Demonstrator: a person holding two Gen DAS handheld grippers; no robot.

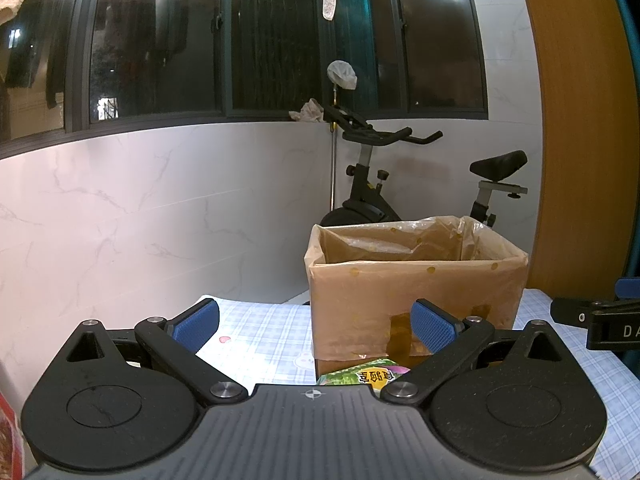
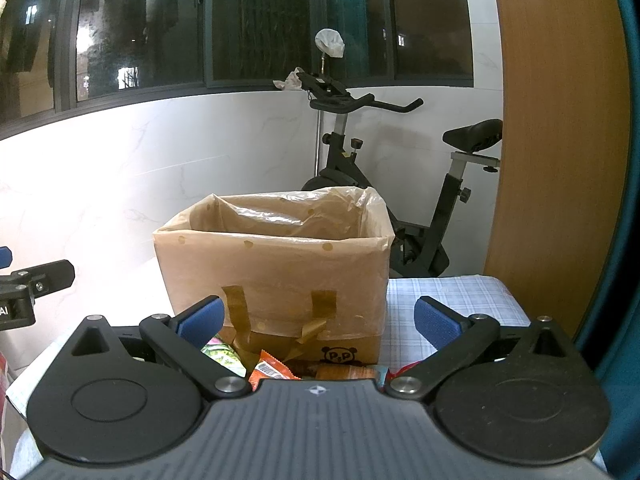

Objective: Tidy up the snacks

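right tool (image 2: 318, 320) spread, empty; snack packets (image 2: 276, 370) just below it; left tool (image 1: 316, 322) spread; box (image 2: 276, 272) ahead

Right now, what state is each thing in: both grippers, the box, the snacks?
left gripper: open, fingers apart, holding nothing.
right gripper: open, holding nothing.
cardboard box: upright, top open, lined with a plastic bag; contents hidden.
green snack packet: lying on the table in front of the box.
orange snack packet: lying beside it, outside the box.

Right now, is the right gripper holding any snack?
No. In the right wrist view the right gripper is wide open with nothing between its blue pads, and the snack packets lie below by the box.
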